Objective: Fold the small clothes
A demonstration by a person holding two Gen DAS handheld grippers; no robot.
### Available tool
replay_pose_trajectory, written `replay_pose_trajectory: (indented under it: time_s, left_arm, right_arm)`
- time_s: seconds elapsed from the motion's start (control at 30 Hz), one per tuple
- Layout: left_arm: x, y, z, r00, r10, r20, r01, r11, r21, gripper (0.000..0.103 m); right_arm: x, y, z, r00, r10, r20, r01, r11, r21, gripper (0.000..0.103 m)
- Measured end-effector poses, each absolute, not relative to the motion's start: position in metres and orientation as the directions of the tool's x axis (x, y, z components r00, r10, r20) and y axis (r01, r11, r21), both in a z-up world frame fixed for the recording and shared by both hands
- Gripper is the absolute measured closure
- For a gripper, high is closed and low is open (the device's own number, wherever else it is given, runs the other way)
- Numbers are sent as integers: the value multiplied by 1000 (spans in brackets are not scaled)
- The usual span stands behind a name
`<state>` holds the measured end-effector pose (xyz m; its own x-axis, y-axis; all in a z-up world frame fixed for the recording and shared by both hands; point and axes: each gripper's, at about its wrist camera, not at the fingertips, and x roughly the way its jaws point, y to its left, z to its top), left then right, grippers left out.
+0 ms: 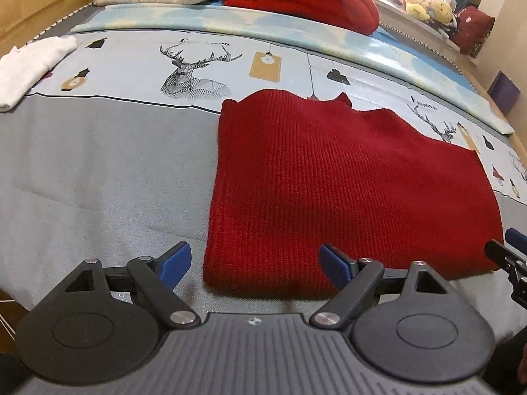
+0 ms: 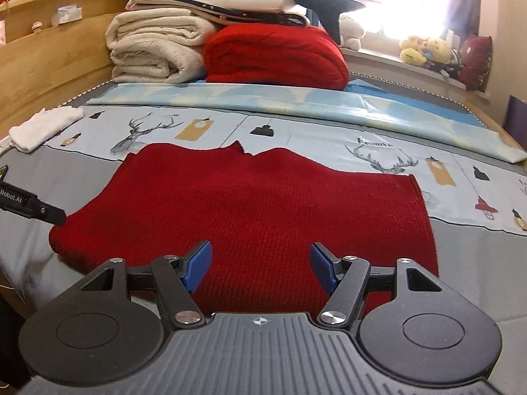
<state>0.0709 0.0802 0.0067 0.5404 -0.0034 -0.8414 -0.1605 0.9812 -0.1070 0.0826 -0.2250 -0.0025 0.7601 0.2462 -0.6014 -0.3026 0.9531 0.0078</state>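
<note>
A dark red knitted garment [image 1: 346, 191] lies flat and folded on the grey and light blue bedspread [image 1: 98, 171]. My left gripper [image 1: 255, 263] hovers over its near left corner, open, with nothing between its blue pads [image 1: 174, 261]. The tip of the other gripper [image 1: 510, 250] shows at the right edge. In the right wrist view the same red garment [image 2: 257, 204] fills the middle. My right gripper [image 2: 260, 268] stands open above its near edge, nothing held. The left gripper's black finger [image 2: 36, 205] pokes in beside the garment's left side.
A folded white cloth [image 1: 29, 65] lies at the far left of the bed. Folded cream blankets [image 2: 154, 49] and a thick red blanket [image 2: 276, 56] are stacked at the headboard. Soft toys [image 2: 425, 49] line the windowsill. A wooden bed frame [image 2: 39, 75] runs along the left.
</note>
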Motion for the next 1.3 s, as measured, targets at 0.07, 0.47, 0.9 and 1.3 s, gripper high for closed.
replay_pose_trajectory:
  time_s: [0.07,0.47,0.9,1.3]
  left_arm:
    - [76,83,-2,538,-2,-843,-161,981,-105,14]
    - [76,98,-1,545,-2,-838,-187,974,-125,14]
    - [80,129,-3,533,14,-846,-270,950,-155,14]
    - [79,154,-11,487,11,-873,-335,926,-176,14]
  right_arm:
    - [84,-221,-3,762,239,-602,-299,954,0,36]
    - [89,-172,-9,732,315,-604,-420,907,-37,86]
    - [76,-82,-21,699,388,-601,-611,761,-218,51]
    - [69,-13,-87,621,318,-716,-739,542,-400,32]
